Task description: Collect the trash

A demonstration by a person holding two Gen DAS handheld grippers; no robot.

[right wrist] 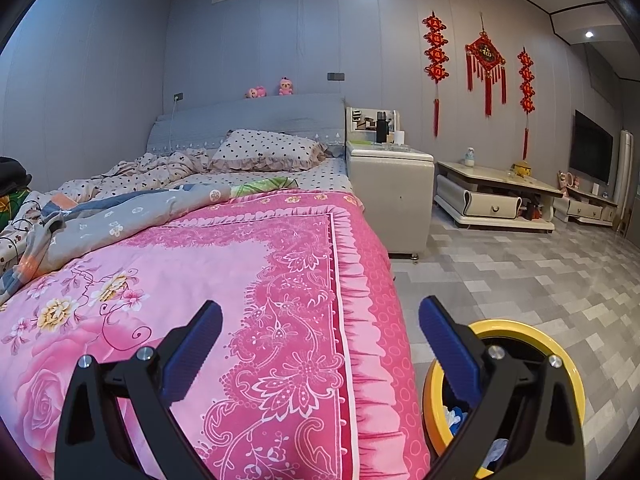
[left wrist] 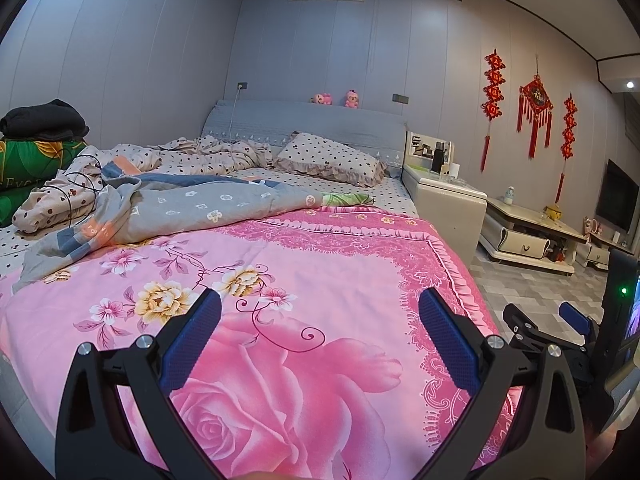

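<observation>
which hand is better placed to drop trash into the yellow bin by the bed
Right. The right gripper hangs with open jaws at the bed's edge, one finger directly over the round yellow-rimmed trash bin. The left gripper sits over the pink floral quilt, with no bin in its view.

Pink floral quilt (left wrist: 304, 280), spotted pillow (left wrist: 328, 158)

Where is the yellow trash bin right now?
In the right wrist view, the yellow trash bin stands on the tiled floor beside the bed's right edge.

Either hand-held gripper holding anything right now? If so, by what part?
Nothing held. The left hand-held gripper is open over the pink quilt; the right hand-held gripper is open too, beside the yellow bin.
</observation>
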